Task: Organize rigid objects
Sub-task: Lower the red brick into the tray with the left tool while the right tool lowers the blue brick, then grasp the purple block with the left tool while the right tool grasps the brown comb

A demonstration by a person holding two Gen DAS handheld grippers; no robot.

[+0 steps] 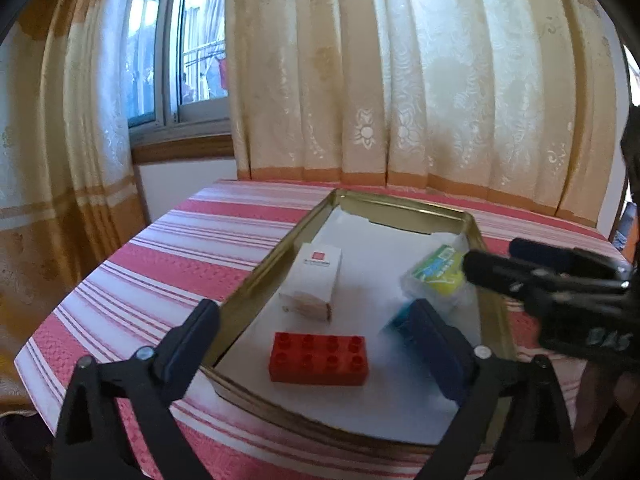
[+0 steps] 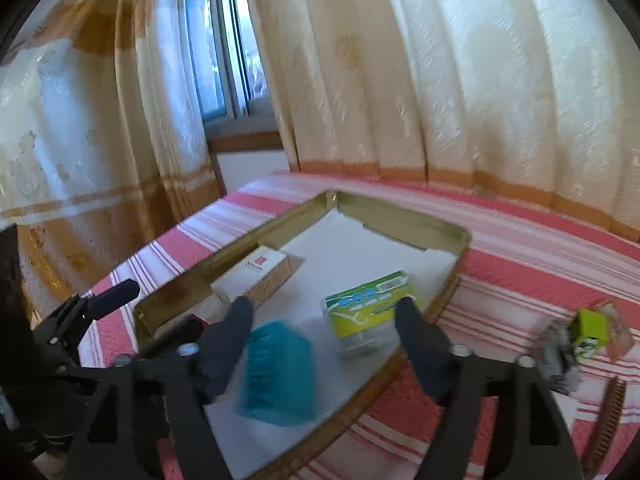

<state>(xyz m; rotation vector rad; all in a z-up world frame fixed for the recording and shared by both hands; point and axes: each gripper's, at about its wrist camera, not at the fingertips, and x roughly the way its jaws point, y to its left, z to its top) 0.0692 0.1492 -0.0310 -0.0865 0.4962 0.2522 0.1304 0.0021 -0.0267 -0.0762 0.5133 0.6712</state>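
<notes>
Left claw (image 1: 320, 344) open, red brick (image 1: 319, 359) between (untouched)

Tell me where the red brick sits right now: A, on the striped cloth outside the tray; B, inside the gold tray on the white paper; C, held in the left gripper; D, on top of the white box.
B: the red brick lies flat on the white paper inside the tray, near its front edge, apart from the white box.

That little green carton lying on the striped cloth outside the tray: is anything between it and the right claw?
Nothing visible blocks it. The green carton lies on the cloth, right of the gold tray, beside crumpled wrappers. The right gripper, jaws open and empty, hangs over the tray.
</notes>
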